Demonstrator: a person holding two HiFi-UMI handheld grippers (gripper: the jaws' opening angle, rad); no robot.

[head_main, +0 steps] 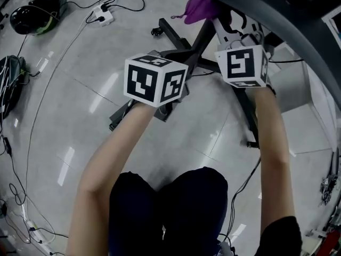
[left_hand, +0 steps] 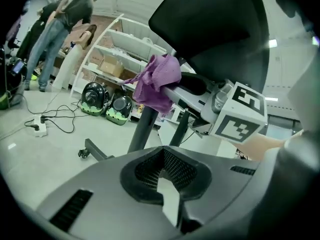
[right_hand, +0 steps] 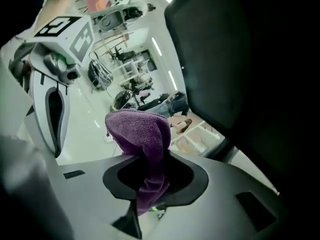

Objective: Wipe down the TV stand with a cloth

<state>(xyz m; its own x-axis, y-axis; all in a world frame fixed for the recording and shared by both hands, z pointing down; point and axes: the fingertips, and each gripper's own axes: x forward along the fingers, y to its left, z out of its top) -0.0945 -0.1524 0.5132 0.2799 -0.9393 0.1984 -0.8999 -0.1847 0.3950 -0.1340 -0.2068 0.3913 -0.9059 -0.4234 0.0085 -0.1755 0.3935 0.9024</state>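
The TV stand is black, with an upright post (head_main: 203, 36) and splayed caster legs (head_main: 169, 31) on the pale floor. The dark back of the TV (left_hand: 215, 29) hangs above it. A purple cloth (right_hand: 142, 129) runs up out of my right gripper (right_hand: 150, 169), which is shut on it. In the head view that cloth (head_main: 200, 7) bunches at the top of the post, just beyond my right gripper (head_main: 242, 63). My left gripper (head_main: 156, 79) hovers to its left above the stand's base. Its jaws (left_hand: 162, 156) are shut with nothing between them, and they point toward the post (left_hand: 142, 126) and cloth (left_hand: 157, 81).
A white power strip (head_main: 103, 17) and trailing cables lie on the floor at the far left, with a dark helmet (head_main: 24, 19) beside them. White shelving (left_hand: 125, 49), two helmets (left_hand: 92, 96) and standing people (left_hand: 55, 29) are beyond the stand.
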